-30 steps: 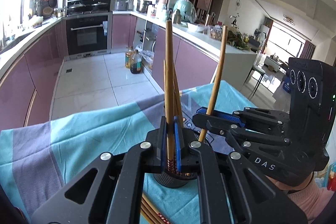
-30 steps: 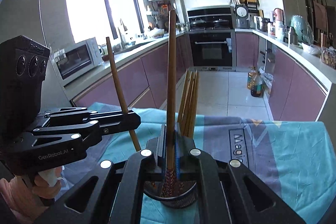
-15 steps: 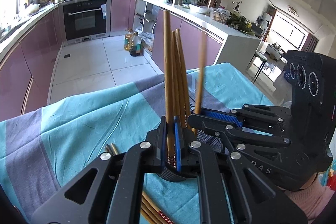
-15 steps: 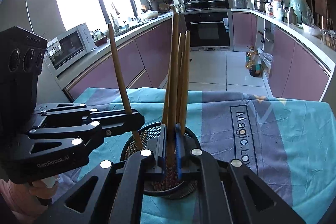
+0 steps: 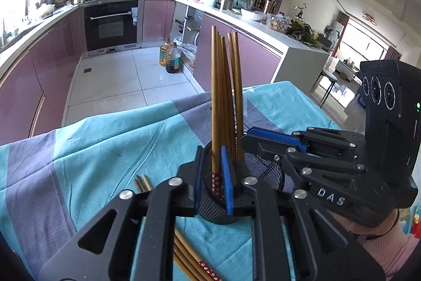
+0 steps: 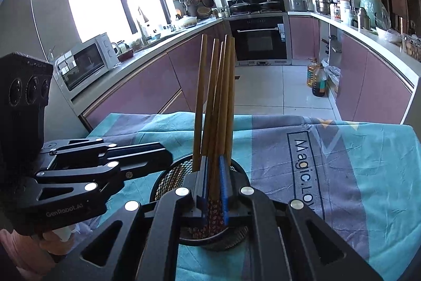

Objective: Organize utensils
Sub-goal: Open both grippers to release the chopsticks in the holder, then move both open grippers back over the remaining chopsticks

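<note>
Chopsticks [image 5: 223, 96] stood upright in black mesh holder [image 5: 263, 170] on teal-cloth desk [image 5: 105, 149]. Left gripper [image 5: 213, 181] fingers parted around one chopstick, barely released. Right gripper [image 6: 213, 186] fingers likewise slightly apart around another. Spare chopsticks [image 5: 189, 260] lay on cloth beside holder

My jaws were black with blue pads. The chopsticks [image 5: 216, 107] were golden-brown with red patterned ends, the mesh holder [image 5: 263, 170] black, the tablecloth [image 5: 105, 149] teal and grey-purple.
</note>
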`<state>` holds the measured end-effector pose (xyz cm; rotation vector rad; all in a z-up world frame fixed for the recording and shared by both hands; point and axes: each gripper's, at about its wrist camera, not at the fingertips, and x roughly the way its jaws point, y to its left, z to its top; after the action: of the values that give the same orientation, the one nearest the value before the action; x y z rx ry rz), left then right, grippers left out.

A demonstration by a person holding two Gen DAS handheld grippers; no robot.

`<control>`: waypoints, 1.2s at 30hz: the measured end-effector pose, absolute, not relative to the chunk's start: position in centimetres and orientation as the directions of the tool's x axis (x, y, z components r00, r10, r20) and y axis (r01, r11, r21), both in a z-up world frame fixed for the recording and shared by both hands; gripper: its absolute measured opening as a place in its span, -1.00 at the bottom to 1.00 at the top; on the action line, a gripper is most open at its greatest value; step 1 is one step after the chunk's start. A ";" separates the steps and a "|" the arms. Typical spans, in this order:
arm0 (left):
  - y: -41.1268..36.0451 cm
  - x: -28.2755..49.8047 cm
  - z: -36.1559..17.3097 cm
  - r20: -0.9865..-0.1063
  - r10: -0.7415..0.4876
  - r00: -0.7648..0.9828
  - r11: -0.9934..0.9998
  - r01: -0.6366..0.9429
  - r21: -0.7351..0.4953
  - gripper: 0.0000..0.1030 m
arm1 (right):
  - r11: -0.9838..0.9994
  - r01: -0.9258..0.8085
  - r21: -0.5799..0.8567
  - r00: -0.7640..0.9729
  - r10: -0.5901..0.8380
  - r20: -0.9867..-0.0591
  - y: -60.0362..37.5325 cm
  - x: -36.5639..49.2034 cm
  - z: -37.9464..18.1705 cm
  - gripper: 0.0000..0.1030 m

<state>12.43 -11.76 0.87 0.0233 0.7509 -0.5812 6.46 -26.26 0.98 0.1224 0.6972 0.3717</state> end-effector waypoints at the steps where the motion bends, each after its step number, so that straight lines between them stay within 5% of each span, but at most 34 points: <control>1: -11.4 12.1 1.0 -0.642 -0.485 0.593 0.848 0.499 -0.179 -0.63 | 0.927 -0.295 0.233 0.705 0.375 -0.601 -26.3 6.4 1.0 -0.81; 8: -8.7 9.7 1.9 -0.589 -0.451 0.670 0.876 0.459 -0.149 -0.41 | 0.916 -0.327 0.232 0.718 0.400 -0.570 -26.2 4.7 1.9 -0.74; 17: -5.4 7.0 2.1 -0.560 -0.380 0.736 0.914 0.392 -0.106 0.14 | 0.869 -0.440 0.226 0.710 0.491 -0.504 -25.1 0.7 3.4 -0.43; 36: -3.6 5.4 -5.8 -0.707 -0.311 0.636 0.934 0.342 -0.103 0.08 | 0.830 -0.477 0.289 0.544 0.537 -0.644 -21.9 -0.8 -3.9 -0.40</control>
<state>5.35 -3.61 -5.82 0.0415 0.7991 -0.3727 -0.84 -21.87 -3.95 0.0825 0.7928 0.6023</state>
